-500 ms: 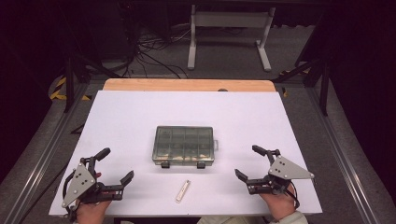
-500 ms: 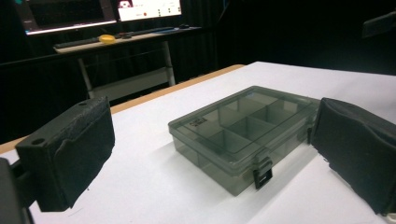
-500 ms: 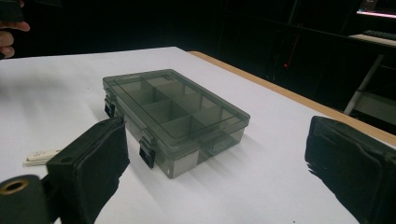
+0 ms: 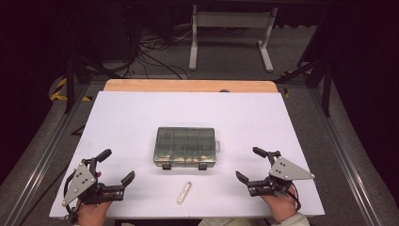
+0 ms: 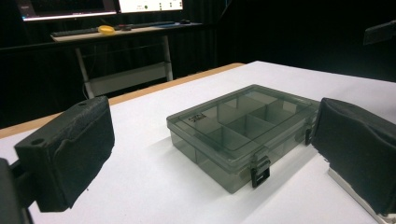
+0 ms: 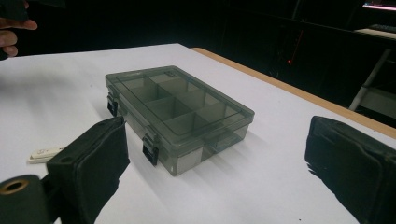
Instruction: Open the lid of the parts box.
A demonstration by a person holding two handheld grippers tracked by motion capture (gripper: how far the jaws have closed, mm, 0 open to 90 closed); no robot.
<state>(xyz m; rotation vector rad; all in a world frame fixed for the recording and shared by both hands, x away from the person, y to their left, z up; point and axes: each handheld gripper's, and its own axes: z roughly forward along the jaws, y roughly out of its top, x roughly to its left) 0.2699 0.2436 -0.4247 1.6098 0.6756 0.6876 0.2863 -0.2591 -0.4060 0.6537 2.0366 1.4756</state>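
closed grey compartment box (image 4: 185, 146), mid-table

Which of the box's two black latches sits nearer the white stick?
The latch on the right gripper's side; the white stick lies just below it, while the other latch is farther left.

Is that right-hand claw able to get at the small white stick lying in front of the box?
Probably yes. The right gripper is open and holds nothing, and only bare white table lies between it and the small white stick. The closed box sits farther back, out of the way.
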